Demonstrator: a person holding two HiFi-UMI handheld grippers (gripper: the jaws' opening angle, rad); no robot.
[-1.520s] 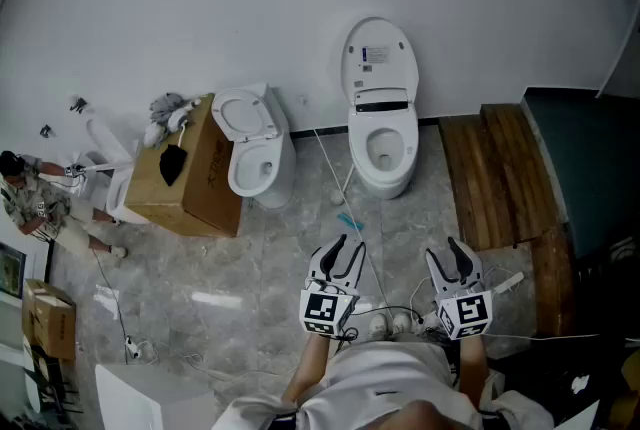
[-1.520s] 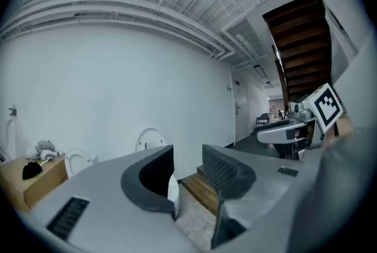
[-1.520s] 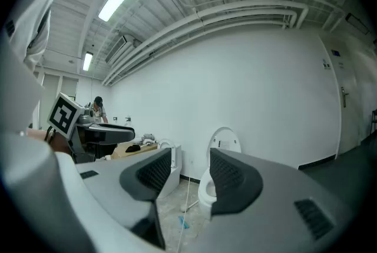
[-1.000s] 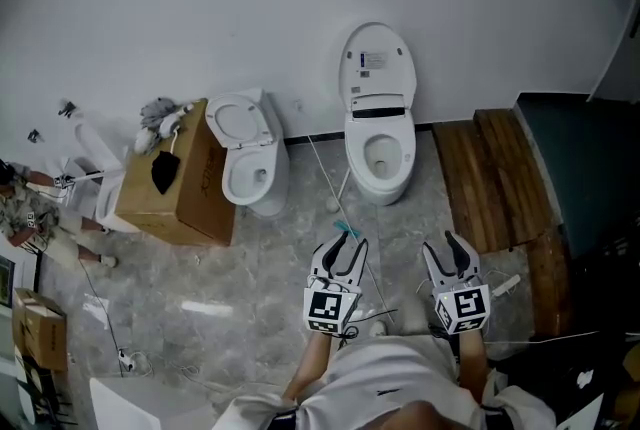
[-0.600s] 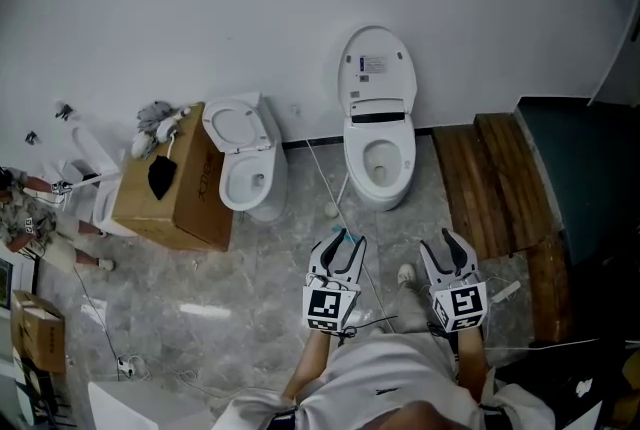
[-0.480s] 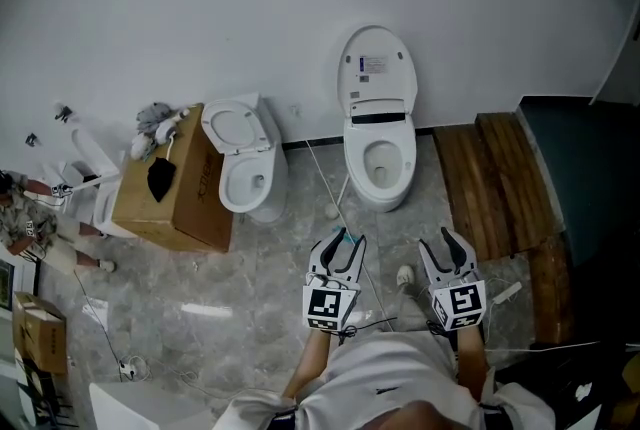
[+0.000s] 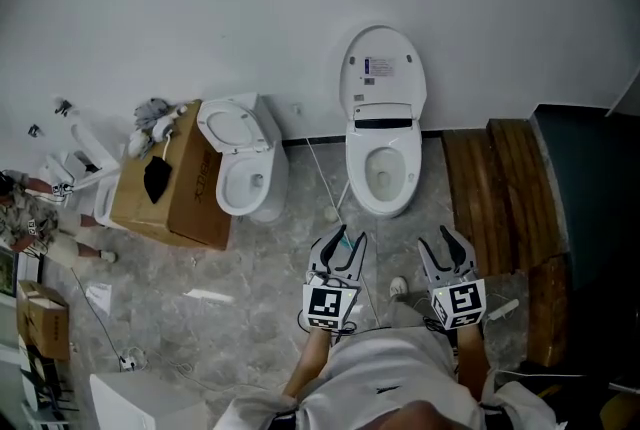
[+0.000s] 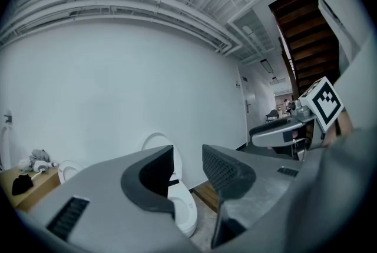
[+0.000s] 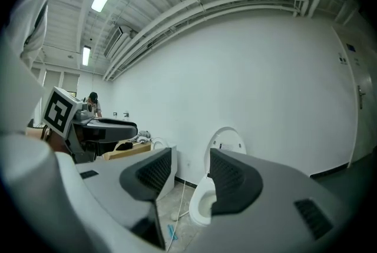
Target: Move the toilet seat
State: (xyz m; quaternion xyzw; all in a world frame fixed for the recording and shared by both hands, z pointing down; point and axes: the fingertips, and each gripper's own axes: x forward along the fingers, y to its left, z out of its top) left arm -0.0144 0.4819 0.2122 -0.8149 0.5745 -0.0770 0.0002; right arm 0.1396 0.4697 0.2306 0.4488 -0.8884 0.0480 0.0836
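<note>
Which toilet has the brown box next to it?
The smaller toilet on the left; the cardboard box sits beside it. The bigger toilet stands by the wooden planks instead.

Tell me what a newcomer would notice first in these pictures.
Two white toilets stand against the white wall: the larger toilet at centre with its lid raised, and the smaller toilet to its left beside a cardboard box. In the foreground, the left gripper and right gripper point toward the larger one, with nothing between their jaws.
</note>
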